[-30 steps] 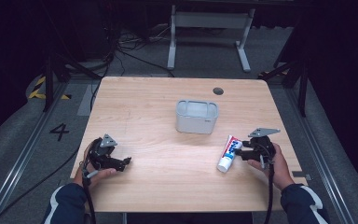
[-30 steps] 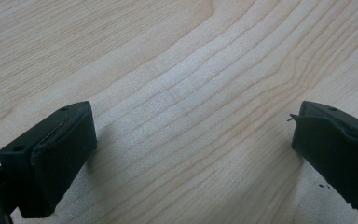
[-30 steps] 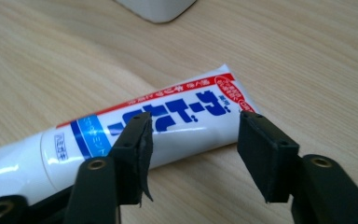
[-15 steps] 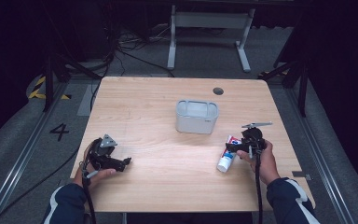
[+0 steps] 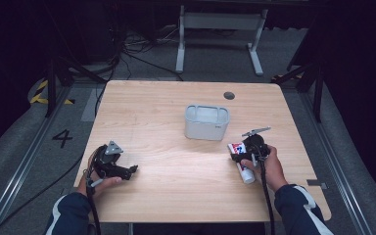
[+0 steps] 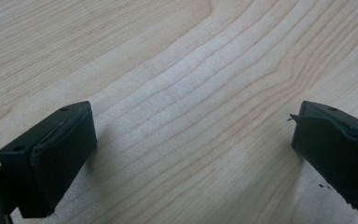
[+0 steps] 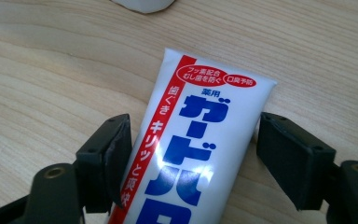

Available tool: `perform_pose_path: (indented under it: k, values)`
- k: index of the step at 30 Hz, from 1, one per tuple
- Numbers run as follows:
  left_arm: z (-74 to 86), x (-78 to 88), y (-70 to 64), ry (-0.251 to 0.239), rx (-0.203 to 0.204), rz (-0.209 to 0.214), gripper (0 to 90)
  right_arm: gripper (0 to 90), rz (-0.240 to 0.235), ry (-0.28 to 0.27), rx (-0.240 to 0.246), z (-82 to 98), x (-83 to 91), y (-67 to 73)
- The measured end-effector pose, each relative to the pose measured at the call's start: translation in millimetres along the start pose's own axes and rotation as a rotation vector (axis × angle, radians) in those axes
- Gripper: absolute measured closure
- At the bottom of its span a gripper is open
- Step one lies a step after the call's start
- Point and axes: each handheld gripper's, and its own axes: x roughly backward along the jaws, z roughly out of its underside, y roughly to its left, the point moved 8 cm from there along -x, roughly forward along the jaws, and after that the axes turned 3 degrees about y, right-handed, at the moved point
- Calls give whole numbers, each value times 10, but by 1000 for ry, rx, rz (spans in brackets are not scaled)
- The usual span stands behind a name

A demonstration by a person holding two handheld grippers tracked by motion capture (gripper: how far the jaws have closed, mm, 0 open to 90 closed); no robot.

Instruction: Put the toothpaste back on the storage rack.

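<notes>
A white toothpaste tube [image 5: 238,147] with red and blue print lies flat on the wooden table [image 5: 166,103] at the right, its cap toward the front. My right gripper [image 5: 238,155] is lowered over it. In the right gripper view the tube [image 7: 200,116] runs up between the two pads; the left pad [image 7: 114,158] is at its edge and the right pad [image 7: 289,156] stands a little off it. These jaws have just been closing with the tube between them. My left gripper [image 5: 131,170] rests at the front left, open over bare wood [image 6: 193,154].
A grey open-topped bin [image 5: 206,122] stands at the table's middle, just behind and left of the tube; its base edge [image 7: 142,4] shows in the right gripper view. A dark round hole [image 5: 229,95] sits near the far edge. Dark floor and cables surround the table.
The right hand has moved left and down from beside the tube to over it, so its jaws now straddle the tube. The left hand and the bin have not moved.
</notes>
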Motion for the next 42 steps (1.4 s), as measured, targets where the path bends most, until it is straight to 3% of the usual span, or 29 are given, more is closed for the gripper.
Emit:
perform_pose_path:
  k: [9, 17, 27, 42]
  values:
    - [1, 0, -1, 0, 0, 1, 2, 409, 35, 40, 43, -15, 7, 49]
    - [1, 0, -2, 0, 2, 0, 2, 467, 29, 49, 54, -17, 16, 59]
    - [-1, -1, -1, -2, 2, -1, 2, 589, -3, 22, 69, -5, 85, 57]
    - [-3, -2, 4, -5, -2, -4, 3, 625, -57, -71, 69, -1, 357, 21]
